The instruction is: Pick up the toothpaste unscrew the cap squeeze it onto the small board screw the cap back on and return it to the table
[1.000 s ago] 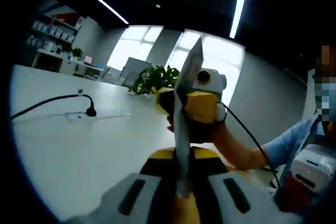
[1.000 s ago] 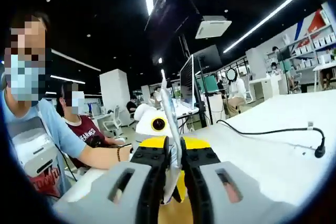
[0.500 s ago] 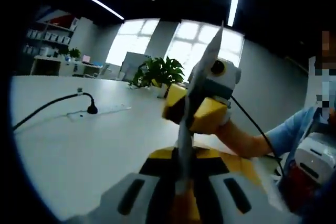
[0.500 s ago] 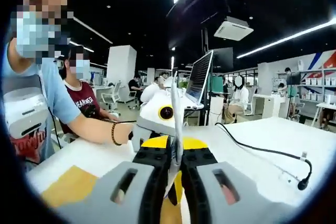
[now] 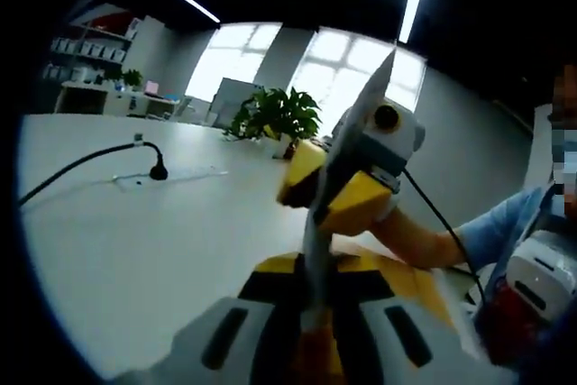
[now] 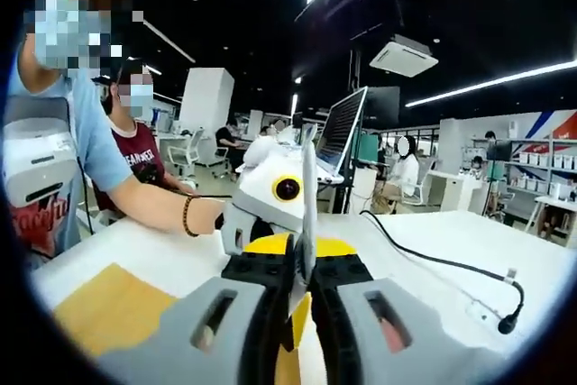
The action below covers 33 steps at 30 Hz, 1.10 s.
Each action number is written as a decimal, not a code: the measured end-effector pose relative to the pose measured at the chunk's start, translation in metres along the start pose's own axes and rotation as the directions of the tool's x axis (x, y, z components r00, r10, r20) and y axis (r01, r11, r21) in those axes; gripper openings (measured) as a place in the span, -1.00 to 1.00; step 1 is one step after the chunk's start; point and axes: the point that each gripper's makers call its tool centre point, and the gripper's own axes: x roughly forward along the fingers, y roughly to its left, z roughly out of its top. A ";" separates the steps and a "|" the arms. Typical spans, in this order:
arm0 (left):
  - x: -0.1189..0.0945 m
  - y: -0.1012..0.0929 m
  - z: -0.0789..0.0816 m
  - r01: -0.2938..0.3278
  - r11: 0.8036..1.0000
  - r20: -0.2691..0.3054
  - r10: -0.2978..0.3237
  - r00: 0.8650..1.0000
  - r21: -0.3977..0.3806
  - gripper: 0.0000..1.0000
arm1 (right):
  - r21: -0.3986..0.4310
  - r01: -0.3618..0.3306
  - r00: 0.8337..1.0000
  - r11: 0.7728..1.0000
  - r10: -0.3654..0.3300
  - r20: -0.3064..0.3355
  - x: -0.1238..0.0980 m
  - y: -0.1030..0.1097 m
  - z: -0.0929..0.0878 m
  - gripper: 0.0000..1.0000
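Toothpaste (image 5: 315, 223) clamped edge-on between both tongs: left tongs (image 5: 311, 326), right tongs (image 6: 299, 290); cap apparently hidden.

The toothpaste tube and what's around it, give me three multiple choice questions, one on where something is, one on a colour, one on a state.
1. Where is the toothpaste tube?
A. Lying flat on the table
B. Gripped from both ends by the two grippers
C. On a shelf

2. What colour is the small board on the white table?
A. Yellow-tan
B. Blue
C. Black

3. How does the right gripper stand?
A. Wide open
B. Shut on the tube
C. Resting on the board

Answers: 1 B, the left gripper clamps one end and the right gripper the other. 2 A, it shows yellow-tan in the right gripper view. 3 B, its jaws pinch the tube's flat edge.
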 end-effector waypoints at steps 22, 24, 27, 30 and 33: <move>-0.006 -0.007 0.006 0.081 0.978 0.032 -0.076 0.997 -0.190 -0.77 | -0.345 0.075 0.997 0.935 -0.081 -0.002 0.000 -0.001 0.006 -0.95; -0.005 -0.007 0.006 0.079 0.980 0.038 -0.073 0.997 -0.185 -0.76 | -0.380 0.086 0.995 0.921 -0.098 -0.012 0.000 -0.002 0.005 -0.95; -0.005 -0.006 0.006 0.069 0.983 0.040 -0.063 0.997 -0.168 -0.76 | -0.404 0.090 0.994 0.911 -0.104 -0.014 0.001 -0.002 0.004 -0.95; -0.004 -0.003 0.004 0.036 0.995 0.026 -0.034 0.999 -0.088 -0.77 | -0.398 0.083 0.994 0.913 -0.102 -0.026 0.001 -0.002 0.002 -0.95; -0.002 -0.004 -0.001 0.037 0.996 0.018 -0.035 0.999 -0.086 -0.77 | -0.390 0.072 0.995 0.918 -0.095 -0.039 0.001 -0.001 -0.002 -0.95</move>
